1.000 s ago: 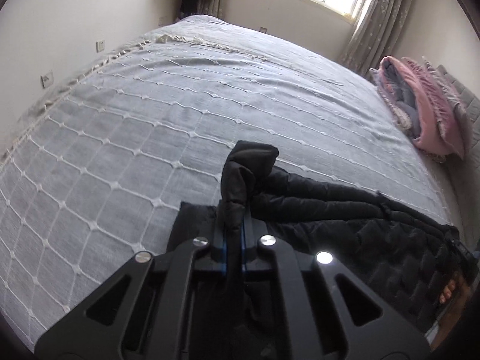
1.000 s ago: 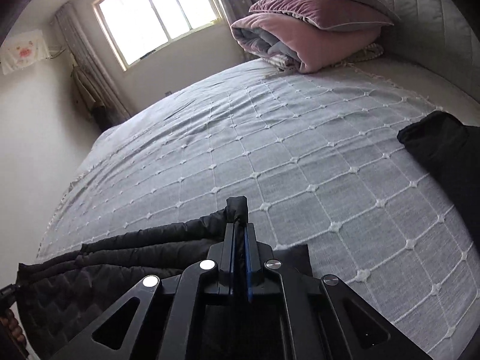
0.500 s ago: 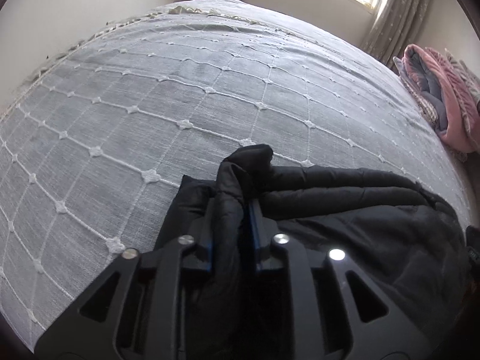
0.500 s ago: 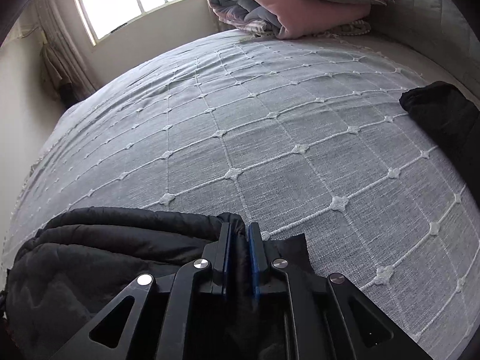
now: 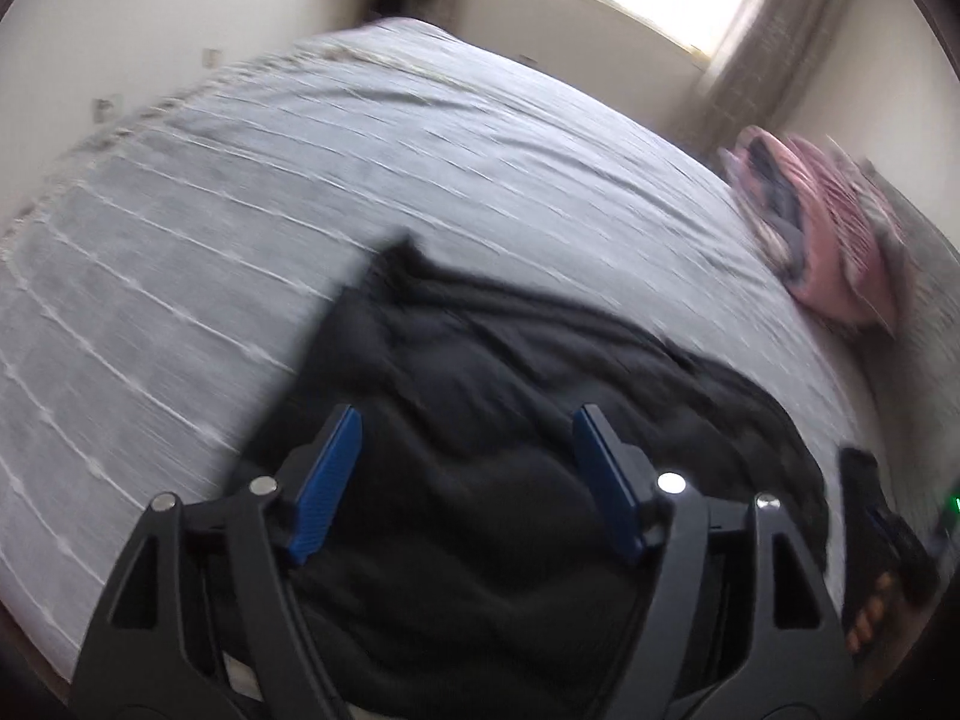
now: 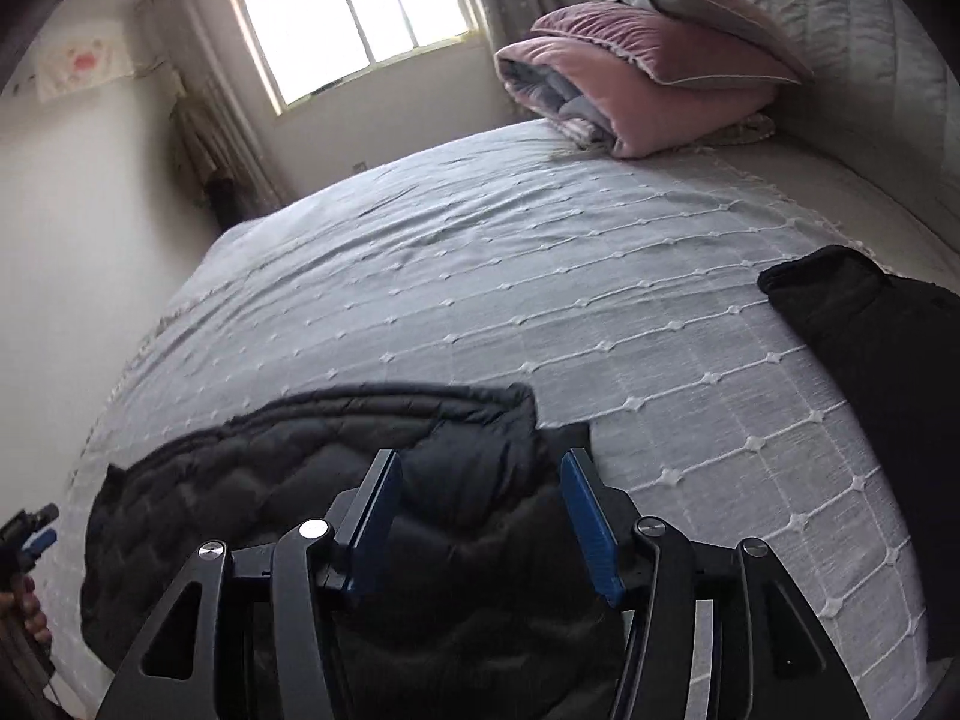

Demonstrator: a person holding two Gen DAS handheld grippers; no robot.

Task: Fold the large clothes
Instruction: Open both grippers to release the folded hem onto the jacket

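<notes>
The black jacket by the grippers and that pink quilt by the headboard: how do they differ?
The black jacket lies loosely spread out at the near edge of the bed, right under the open right gripper; the pink quilt is folded into a thick bundle at the far end. The jacket has nothing on it; the quilt has a pillow on top. Both are padded and rest on the same bed.
</notes>
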